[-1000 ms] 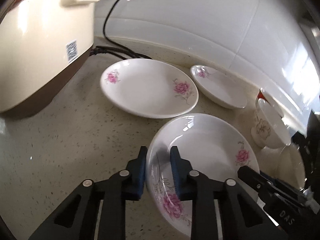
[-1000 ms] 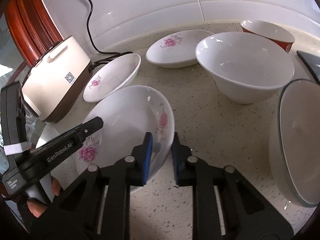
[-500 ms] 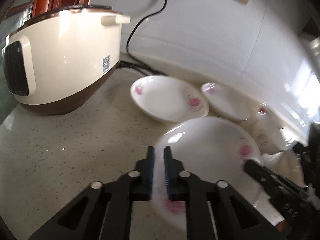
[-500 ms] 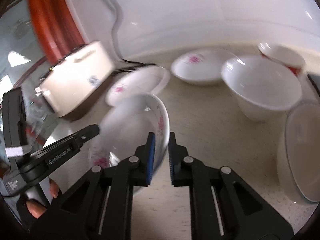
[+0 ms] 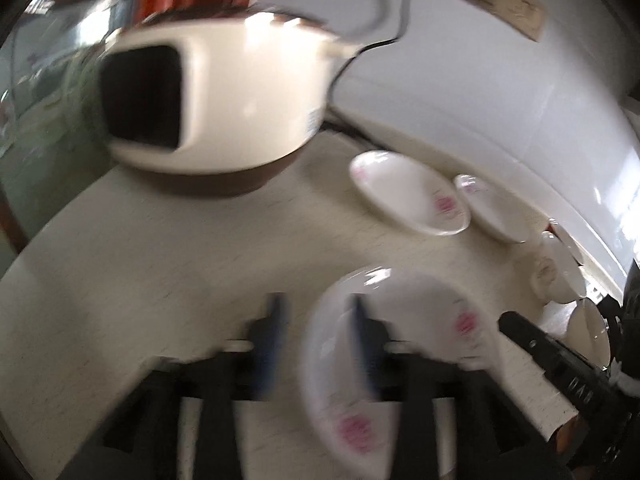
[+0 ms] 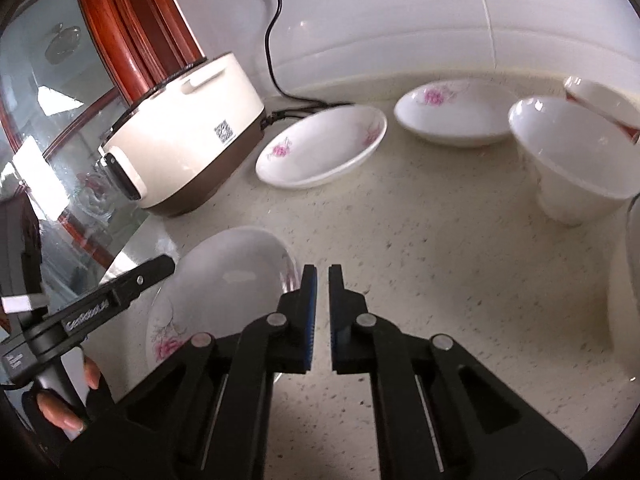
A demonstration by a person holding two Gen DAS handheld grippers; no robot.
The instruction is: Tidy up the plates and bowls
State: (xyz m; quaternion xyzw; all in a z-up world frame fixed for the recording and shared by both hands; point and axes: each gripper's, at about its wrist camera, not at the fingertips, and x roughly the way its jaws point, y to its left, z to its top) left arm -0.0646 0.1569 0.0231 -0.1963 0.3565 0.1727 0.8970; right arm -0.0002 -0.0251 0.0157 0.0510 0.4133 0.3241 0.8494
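A white plate with pink flowers [image 5: 400, 340] lies low in front of me, blurred in the left wrist view. Its left rim sits between the spread fingers of my left gripper [image 5: 318, 320], which is open. In the right wrist view the same plate [image 6: 228, 280] lies left of my right gripper [image 6: 323, 280], whose fingers are shut with nothing between them. The left gripper [image 6: 136, 280] reaches over the plate from the left. A second flowered plate [image 6: 320, 148] and a smaller one [image 6: 452, 116] lie near the wall. A white bowl [image 6: 572, 160] stands at the right.
A cream rice cooker [image 6: 184, 136] stands at the back left, its black cord [image 6: 276, 40] running up the wall. A red-and-white bowl [image 6: 600, 100] sits behind the white bowl. A person's hand [image 6: 60, 408] holds the left gripper. Speckled counter [image 6: 440, 260] lies ahead.
Both grippers were shut on the plate's rim half a second ago. The right gripper now stands off the plate, shut and empty. The left gripper's fingers have spread apart. Both views have pulled back.
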